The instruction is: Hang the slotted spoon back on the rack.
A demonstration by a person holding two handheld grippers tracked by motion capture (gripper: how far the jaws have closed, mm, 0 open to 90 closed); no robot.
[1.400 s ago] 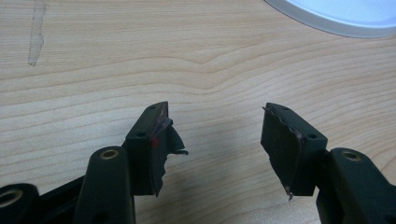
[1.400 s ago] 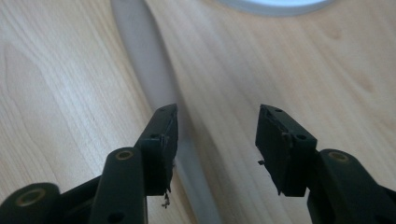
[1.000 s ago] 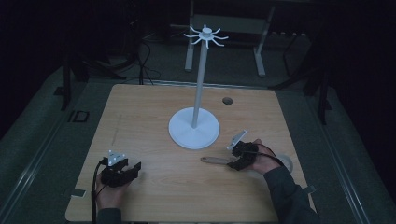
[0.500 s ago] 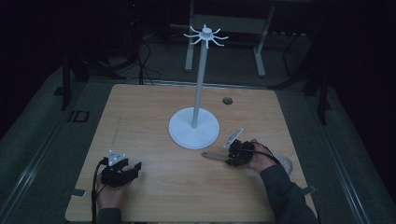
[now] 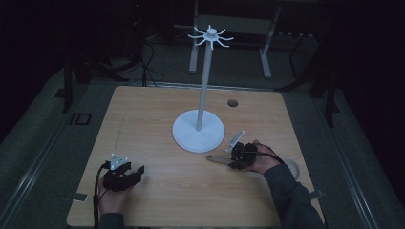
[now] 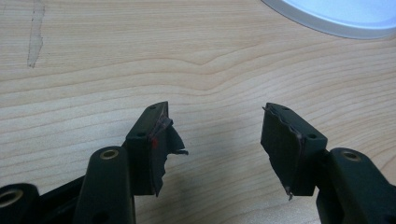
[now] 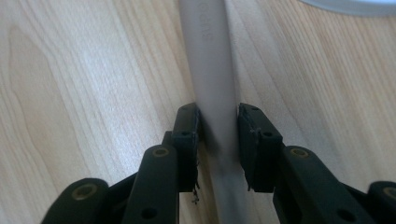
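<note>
A long beige utensil handle [image 7: 208, 56] lies flat on the wooden table [image 5: 143, 119], just in front of the white stand's round base [image 5: 198, 131]. My right gripper [image 7: 218, 116] has just been closing, and its pads [image 7: 187, 126] now press on both sides of the handle. From above, the handle [image 5: 217, 159] sticks out to the left of the right gripper [image 5: 235, 160]. My left gripper [image 5: 136, 171] rests low at the table's near left. Its jaws stand wide apart in the left gripper view [image 6: 215, 126], with only bare wood between them.
The stand's thin pole [image 5: 205, 81] rises from the base to a crown of hooks [image 5: 210, 36]. A small dark hole [image 5: 232, 102] sits at the table's far right. A clear round item [image 5: 291, 168] lies beside the right forearm. The base's rim [image 6: 336, 14] lies beyond the left jaws.
The right gripper has edged left along the handle and its jaws have narrowed onto it. The left gripper has kept still.
</note>
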